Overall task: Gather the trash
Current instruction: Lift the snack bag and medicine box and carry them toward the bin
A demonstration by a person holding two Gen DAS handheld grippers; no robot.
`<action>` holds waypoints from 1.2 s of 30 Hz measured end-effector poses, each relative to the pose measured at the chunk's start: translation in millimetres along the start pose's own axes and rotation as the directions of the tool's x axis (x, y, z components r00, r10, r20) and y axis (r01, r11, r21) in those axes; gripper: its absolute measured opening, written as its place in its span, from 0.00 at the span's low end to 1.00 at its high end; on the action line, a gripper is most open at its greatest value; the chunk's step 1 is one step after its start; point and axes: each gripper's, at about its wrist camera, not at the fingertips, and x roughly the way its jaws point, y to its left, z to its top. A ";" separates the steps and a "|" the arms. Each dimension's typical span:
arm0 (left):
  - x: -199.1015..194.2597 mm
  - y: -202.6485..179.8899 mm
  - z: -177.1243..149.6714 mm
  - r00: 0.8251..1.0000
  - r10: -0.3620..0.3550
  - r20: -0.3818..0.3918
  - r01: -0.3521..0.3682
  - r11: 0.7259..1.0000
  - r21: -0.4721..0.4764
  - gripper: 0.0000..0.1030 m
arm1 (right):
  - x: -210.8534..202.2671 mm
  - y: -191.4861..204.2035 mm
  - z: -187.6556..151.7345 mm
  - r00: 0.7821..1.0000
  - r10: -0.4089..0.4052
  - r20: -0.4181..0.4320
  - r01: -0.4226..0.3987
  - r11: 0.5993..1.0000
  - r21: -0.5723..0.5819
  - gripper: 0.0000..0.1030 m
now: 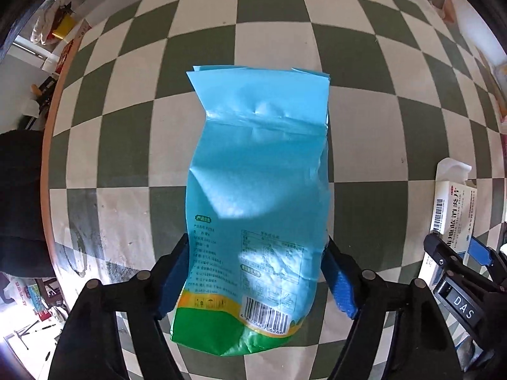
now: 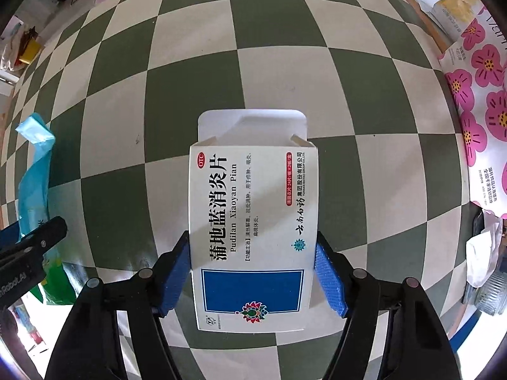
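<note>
My left gripper (image 1: 256,272) is shut on a light blue snack bag (image 1: 258,190) with a green bottom and a barcode, held above the checkered tablecloth (image 1: 126,120). My right gripper (image 2: 252,272) is shut on a white medicine box (image 2: 253,221) with a blue panel and an open top flap. The box also shows at the right edge of the left wrist view (image 1: 453,209), with the right gripper's fingers (image 1: 443,253) on it. The blue bag shows at the left edge of the right wrist view (image 2: 35,174).
A white package with pink flowers (image 2: 478,110) and a yellow-printed package (image 2: 453,9) lie at the table's right edge. Crumpled white paper (image 2: 481,253) and a clear plastic item (image 2: 488,297) sit lower right. The table's wooden rim (image 1: 47,133) runs along the left.
</note>
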 end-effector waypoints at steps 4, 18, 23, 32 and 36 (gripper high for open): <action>-16.0 14.6 -15.9 0.999 0.000 0.052 0.000 1.000 -0.002 0.70 | -12.7 -6.5 0.0 0.999 0.014 0.041 -0.014 1.000 0.000 0.71; -122.1 64.0 -131.9 0.950 -0.100 0.295 0.120 0.992 -0.048 0.70 | -118.1 9.6 -113.2 0.961 0.090 0.263 -0.083 0.996 -0.039 0.71; -139.5 94.4 -217.3 0.915 -0.183 0.359 0.202 0.979 -0.016 0.70 | -158.2 6.1 -192.6 0.934 0.116 0.338 -0.110 0.993 -0.035 0.71; -113.3 137.0 -375.0 0.923 -0.290 0.252 0.302 0.953 -0.010 0.70 | -165.7 3.2 -390.4 0.936 0.207 0.285 -0.223 0.975 0.024 0.71; -65.4 149.2 -433.4 0.942 -0.315 0.119 0.323 0.945 -0.056 0.70 | -113.0 -1.6 -468.8 0.958 0.258 0.125 -0.265 0.963 0.045 0.71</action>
